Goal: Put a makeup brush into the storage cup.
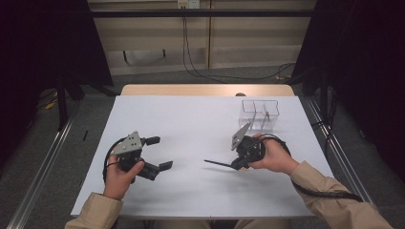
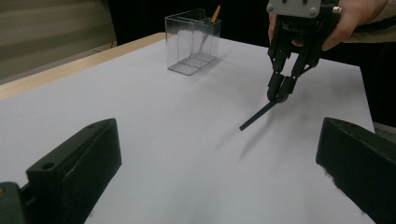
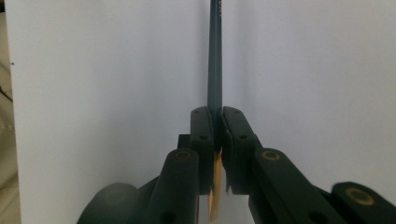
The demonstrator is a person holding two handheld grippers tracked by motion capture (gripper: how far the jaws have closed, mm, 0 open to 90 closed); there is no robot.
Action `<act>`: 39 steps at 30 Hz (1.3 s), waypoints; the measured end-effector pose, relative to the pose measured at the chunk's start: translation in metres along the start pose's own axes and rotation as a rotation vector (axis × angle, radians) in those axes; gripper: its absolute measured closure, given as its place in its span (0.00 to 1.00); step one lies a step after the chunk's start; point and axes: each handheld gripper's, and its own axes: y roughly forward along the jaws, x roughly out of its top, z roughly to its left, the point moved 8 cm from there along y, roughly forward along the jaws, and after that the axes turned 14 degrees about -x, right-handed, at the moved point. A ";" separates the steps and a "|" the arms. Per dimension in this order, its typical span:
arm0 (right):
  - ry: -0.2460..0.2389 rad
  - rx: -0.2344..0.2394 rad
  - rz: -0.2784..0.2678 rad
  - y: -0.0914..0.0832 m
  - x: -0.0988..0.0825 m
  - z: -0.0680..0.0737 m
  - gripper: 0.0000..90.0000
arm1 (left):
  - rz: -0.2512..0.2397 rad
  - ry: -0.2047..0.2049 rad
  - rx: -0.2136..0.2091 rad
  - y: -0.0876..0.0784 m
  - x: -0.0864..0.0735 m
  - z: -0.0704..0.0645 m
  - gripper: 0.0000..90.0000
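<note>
Right gripper (image 1: pixel 237 164): near right of the tabletop (image 1: pixel 191 124), held in the person's right hand (image 1: pixel 274 155); fingers (image 3: pixel 203 140) closed tight on a dark pencil (image 1: pixel 218 164).
Pencil: clamped near its sharpened wooden end, which shows pale between the fingers in the right gripper view; the long dark shaft sticks out leftward past the fingertips, slanting slightly downward with its free end just above the white surface, shadow beneath it.
Left gripper (image 1: pixel 161 152): near left of the tabletop, held in the left hand (image 1: pixel 122 179); fingers (image 2: pixel 79 163) spread wide apart, nothing between them, pointing right toward the pencil.
Gap: the two grippers are well apart; bare tabletop lies between.
Clear box (image 1: pixel 259 114): far right of the tabletop, transparent, divided into compartments, upright; one pencil-like stick (image 2: pixel 215 14) stands in it, orange-tan tip above the rim.
</note>
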 end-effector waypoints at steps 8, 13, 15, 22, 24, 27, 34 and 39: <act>-0.013 0.010 -0.009 -0.001 0.008 0.004 0.93 | 0.010 0.003 -0.033 0.016 0.004 -0.001 0.00; -0.043 0.021 -0.027 0.001 0.016 0.009 0.93 | 0.023 0.006 -0.052 0.025 0.005 -0.002 0.00; -0.048 0.026 -0.027 0.001 0.018 0.012 0.94 | 0.031 0.009 -0.058 0.028 0.005 -0.002 0.00; -0.081 0.039 -0.040 0.000 0.028 0.019 0.94 | 0.041 0.014 -0.084 0.039 0.007 -0.004 0.00; -0.084 0.040 -0.037 -0.001 0.029 0.021 0.93 | 0.052 0.018 -0.090 0.041 0.007 -0.005 0.00; -0.094 0.040 -0.033 -0.002 0.030 0.022 0.93 | 0.083 0.015 -0.109 0.046 0.005 -0.007 0.00; -0.096 0.050 -0.030 -0.001 0.032 0.025 0.93 | 0.195 0.000 -0.134 0.056 0.000 -0.011 0.00; -0.108 0.050 -0.025 -0.001 0.033 0.026 0.93 | 0.290 -0.011 -0.146 0.063 -0.005 -0.013 0.00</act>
